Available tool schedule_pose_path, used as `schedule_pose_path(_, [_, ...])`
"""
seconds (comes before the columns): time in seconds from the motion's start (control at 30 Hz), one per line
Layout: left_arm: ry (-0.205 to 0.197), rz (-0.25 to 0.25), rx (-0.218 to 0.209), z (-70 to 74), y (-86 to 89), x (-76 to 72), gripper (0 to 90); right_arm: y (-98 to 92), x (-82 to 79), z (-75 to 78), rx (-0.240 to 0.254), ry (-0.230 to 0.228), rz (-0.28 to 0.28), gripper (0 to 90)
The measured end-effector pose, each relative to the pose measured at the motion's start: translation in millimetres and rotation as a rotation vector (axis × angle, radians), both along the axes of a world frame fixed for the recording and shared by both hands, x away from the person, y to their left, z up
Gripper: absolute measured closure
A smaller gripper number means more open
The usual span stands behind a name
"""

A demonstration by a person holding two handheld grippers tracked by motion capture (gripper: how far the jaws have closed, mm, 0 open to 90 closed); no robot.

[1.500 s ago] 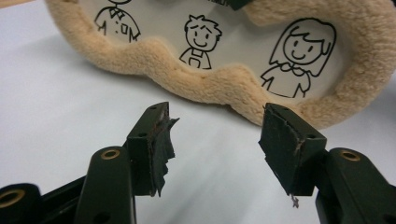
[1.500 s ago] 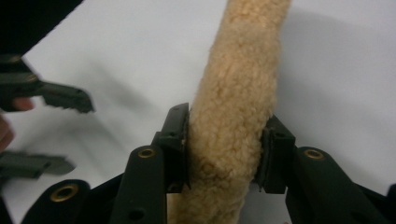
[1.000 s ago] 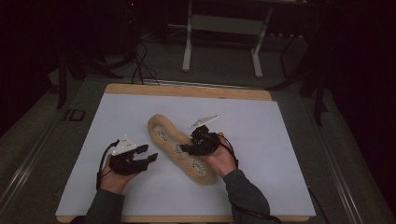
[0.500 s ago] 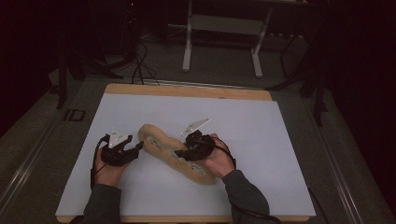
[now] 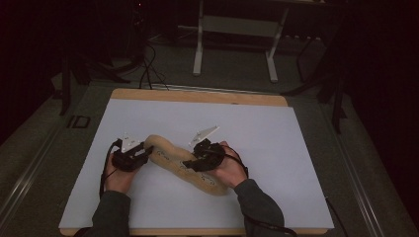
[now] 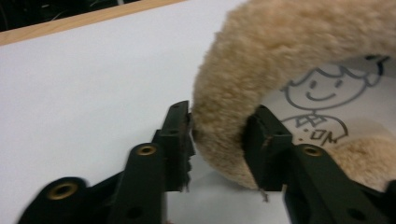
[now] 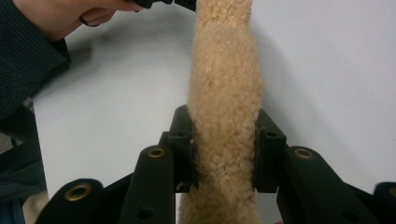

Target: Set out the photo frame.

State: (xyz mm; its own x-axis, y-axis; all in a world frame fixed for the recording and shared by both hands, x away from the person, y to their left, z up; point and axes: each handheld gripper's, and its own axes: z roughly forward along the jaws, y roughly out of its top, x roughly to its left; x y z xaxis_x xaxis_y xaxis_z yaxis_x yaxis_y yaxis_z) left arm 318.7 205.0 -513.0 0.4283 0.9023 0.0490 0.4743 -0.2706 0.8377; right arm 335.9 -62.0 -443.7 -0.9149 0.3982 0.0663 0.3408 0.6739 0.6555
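Note:
A tan fleecy insole (image 5: pixel 170 157) with a cartoon figure printed on its white face lies slanted on the white sheet (image 5: pixel 276 128). My left gripper (image 5: pixel 143 154) is at its far left end. In the left gripper view, the left gripper (image 6: pixel 219 140) jaws have just been closing, and the pads now press the curled fleece rim (image 6: pixel 243 70) from both sides. My right gripper (image 5: pixel 195 163) holds the insole near its middle. In the right gripper view, the right gripper (image 7: pixel 224 144) is shut across the insole's (image 7: pixel 224 84) narrow edge. The left hand (image 7: pixel 70 16) shows beyond.
The white sheet covers a wooden board whose edge (image 5: pixel 197 96) runs along the back. Behind the table stand a pale metal frame (image 5: pixel 234 29) and loose cables (image 5: pixel 148 69) on a dark floor. Bare sheet lies to the right and at the back.
My left hand has moved right and away from me to the insole's end, and its jaws have closed on the rim. The insole has shifted left and its end has curled up.

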Motion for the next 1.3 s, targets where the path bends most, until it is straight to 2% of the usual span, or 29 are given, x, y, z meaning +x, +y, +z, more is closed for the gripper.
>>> schedule_pose_path(0.23, [0.015,0.004,-0.026,1.0,2.3,-1.1,70.6,-0.1,-0.4,-0.3,0.002,-0.004,0.005,66.6])
schedule_pose_path(0.47, [0.019,0.010,-0.036,1.7,2.7,-2.0,71.4,-0.5,-0.3,-0.2,0.000,-0.006,0.002,65.8])
schedule_pose_path(0.6, [0.019,0.013,-0.037,2.4,2.7,-3.0,71.6,-0.2,-2.5,0.0,-0.004,-0.019,-0.007,62.2])
schedule_pose_path(0.73, [0.025,0.015,-0.043,2.3,2.9,-2.8,71.7,-2.6,-4.6,0.3,-0.019,-0.028,-0.026,56.4])
schedule_pose_path(0.9, [0.028,0.015,-0.045,2.6,3.4,-3.0,71.8,-12.2,-4.9,-0.9,-0.013,-0.024,-0.072,50.5])
schedule_pose_path(1.3, [0.032,0.016,-0.045,3.0,4.2,-3.5,71.8,-36.0,-14.0,-6.7,0.033,-0.030,-0.145,44.4])
